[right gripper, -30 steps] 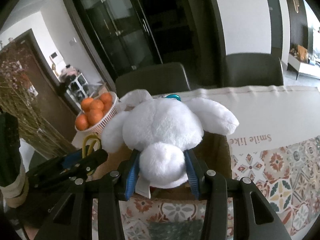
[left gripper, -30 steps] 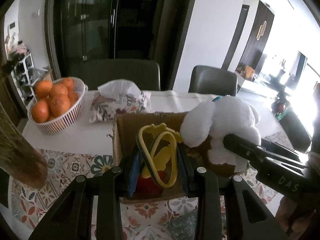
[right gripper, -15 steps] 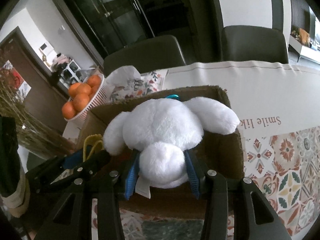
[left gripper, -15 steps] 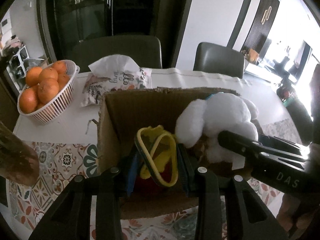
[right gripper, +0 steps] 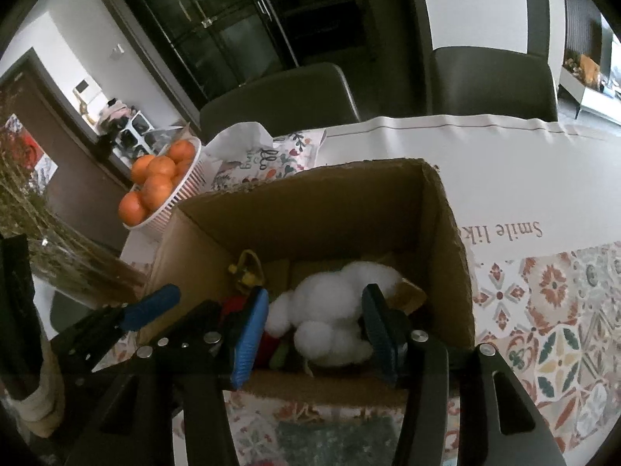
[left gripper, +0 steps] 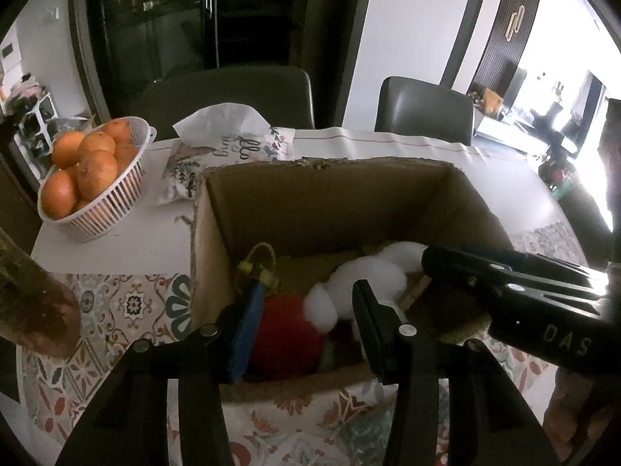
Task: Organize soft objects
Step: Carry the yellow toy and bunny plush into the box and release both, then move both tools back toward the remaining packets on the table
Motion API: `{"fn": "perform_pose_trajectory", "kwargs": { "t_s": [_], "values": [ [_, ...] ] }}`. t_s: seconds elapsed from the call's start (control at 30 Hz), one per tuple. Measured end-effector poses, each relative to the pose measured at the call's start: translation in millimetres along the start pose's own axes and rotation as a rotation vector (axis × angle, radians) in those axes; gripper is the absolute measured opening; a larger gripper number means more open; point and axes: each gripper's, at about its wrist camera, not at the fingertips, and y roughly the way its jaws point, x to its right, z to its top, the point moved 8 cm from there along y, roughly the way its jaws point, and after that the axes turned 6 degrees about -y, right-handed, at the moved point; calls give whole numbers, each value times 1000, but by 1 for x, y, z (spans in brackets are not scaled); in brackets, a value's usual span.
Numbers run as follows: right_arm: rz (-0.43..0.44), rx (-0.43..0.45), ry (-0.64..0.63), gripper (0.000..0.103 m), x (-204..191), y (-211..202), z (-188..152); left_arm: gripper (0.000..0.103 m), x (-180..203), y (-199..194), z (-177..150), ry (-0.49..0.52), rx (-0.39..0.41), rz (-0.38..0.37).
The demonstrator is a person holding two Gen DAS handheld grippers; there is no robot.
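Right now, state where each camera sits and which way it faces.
Left wrist: on the left gripper, looking down into the cardboard box; its opening fingers, the right gripper and a hand show.
Right wrist: on the right gripper, looking into the same box; its opening fingers and the left gripper's blue pad show.
Shared: white plush, red toy, orange basket.

White basket (left gripper: 128, 198) of oranges (left gripper: 91, 167) beside a floral tissue pouch (left gripper: 229, 155); two dark chairs (left gripper: 233, 97) behind.
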Motion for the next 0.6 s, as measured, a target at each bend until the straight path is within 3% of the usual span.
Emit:
{"fn": "perform_pose_trajectory", "kwargs": {
  "t_s": [0.6],
  "values": [
    [-55,64,-30,52,-9,-69,-40,47,11,-69,-39,-29,58,14]
  ]
}}
